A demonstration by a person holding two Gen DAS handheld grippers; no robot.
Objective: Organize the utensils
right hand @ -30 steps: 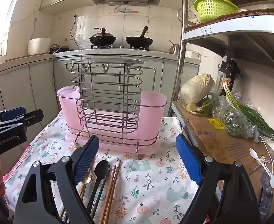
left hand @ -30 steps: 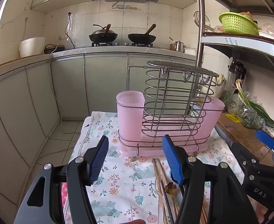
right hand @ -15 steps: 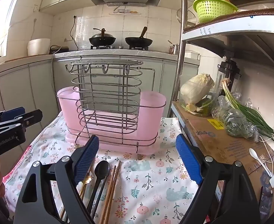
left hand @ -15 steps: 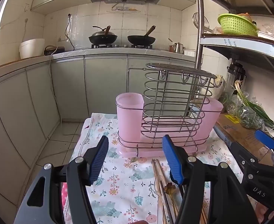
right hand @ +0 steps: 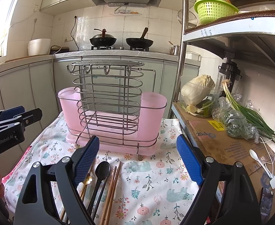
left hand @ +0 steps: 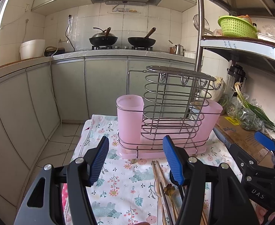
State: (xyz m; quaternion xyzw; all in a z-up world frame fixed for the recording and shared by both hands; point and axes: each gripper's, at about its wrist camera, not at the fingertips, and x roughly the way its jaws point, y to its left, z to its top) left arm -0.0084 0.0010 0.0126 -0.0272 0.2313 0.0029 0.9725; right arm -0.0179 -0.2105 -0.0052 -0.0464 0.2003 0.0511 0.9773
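Note:
A wire utensil rack (left hand: 172, 101) (right hand: 107, 93) with two pink cups (left hand: 130, 120) (right hand: 152, 116) stands on a floral cloth (left hand: 122, 187) (right hand: 156, 178). Utensils lie on the cloth in front of it: a black spoon (right hand: 101, 170), wooden chopsticks (right hand: 112, 187) (left hand: 157, 170) and a gold-handled piece (left hand: 170, 188) (right hand: 87, 180). My left gripper (left hand: 135, 159) is open and empty above the cloth, left of the utensils. My right gripper (right hand: 137, 161) is open and empty, its left finger (right hand: 86, 159) over the utensil ends.
A cardboard box (right hand: 225, 142) with bagged greens (right hand: 237, 123), a cabbage (right hand: 197, 89) and a white plastic spoon (right hand: 253, 154) sits to the right. A metal shelf post (right hand: 182, 56) rises behind the rack. The kitchen counter (left hand: 107, 53) with two woks lies beyond.
Both grippers have barely shifted; the view has drifted slightly. Nothing was taken hold of.

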